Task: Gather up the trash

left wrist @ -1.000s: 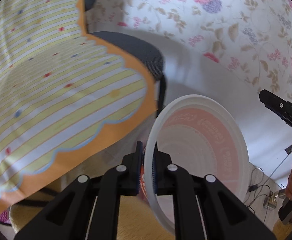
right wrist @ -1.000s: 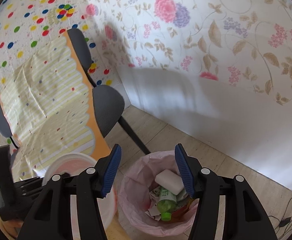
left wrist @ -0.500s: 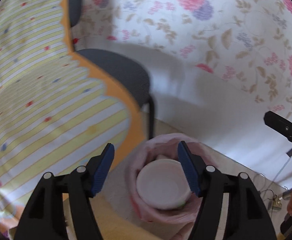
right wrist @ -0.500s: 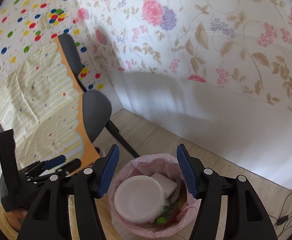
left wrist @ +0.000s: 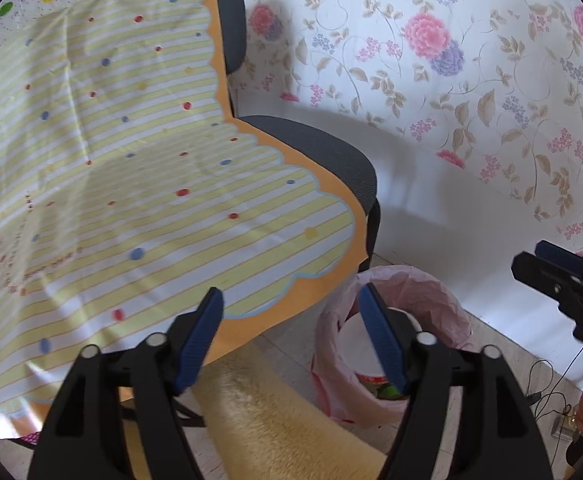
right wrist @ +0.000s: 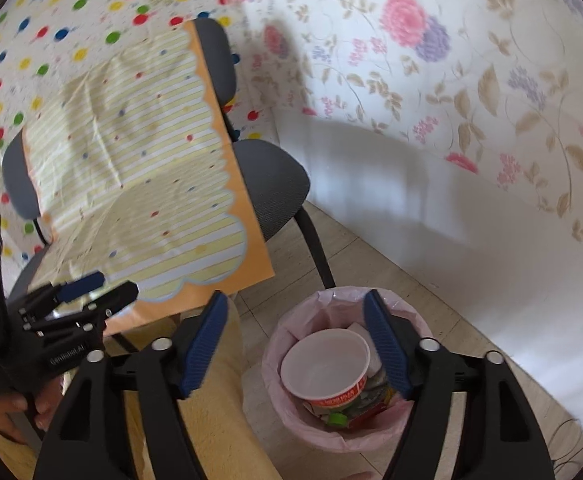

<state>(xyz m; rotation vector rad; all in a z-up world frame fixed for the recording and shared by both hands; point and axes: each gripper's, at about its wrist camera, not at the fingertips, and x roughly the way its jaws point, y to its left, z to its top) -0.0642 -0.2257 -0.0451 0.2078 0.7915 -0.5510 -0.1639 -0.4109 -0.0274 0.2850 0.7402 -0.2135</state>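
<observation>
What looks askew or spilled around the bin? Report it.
Nothing spilled. The white bowl lies tilted on the other trash inside the pink-lined bin, leaning rather than flat. Both claws are open and empty.

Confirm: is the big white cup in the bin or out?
In. The cup lies tilted on the other trash inside the pink-lined bin.
</observation>
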